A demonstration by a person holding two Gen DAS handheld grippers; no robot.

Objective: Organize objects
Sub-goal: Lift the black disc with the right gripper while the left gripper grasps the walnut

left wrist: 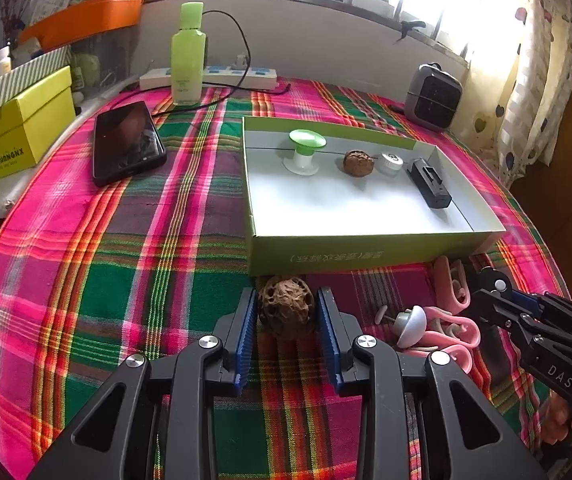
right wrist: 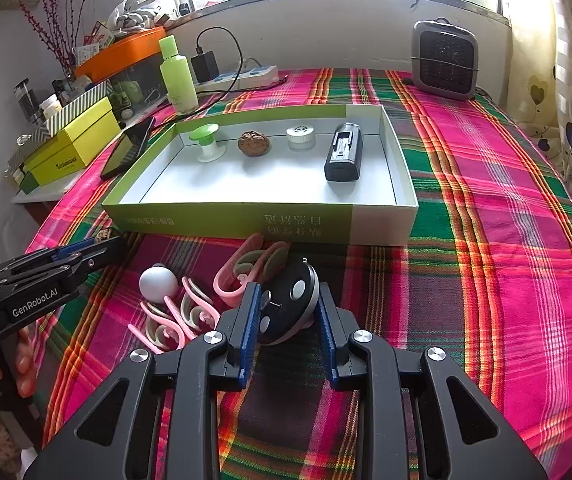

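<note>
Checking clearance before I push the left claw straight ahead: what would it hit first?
The brown carved walnut shell, already lying between the left claw's open blue pads. Right behind it stands the green cardboard tray's near wall; the gap between them looks small, though depth is unclear.

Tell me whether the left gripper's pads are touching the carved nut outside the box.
Cannot tell. In the left wrist view, the left gripper brackets the carved nut; its blue pads sit close, but no clear contact shows.

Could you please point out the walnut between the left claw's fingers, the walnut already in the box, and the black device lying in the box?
Walnut at the left claw point(left wrist: 286, 307): left wrist view, middle of its pitted shell.
Walnut in the box point(right wrist: 253, 143): right wrist view, centre of shell.
Black device point(right wrist: 343, 157): right wrist view, middle of its top face.
</note>
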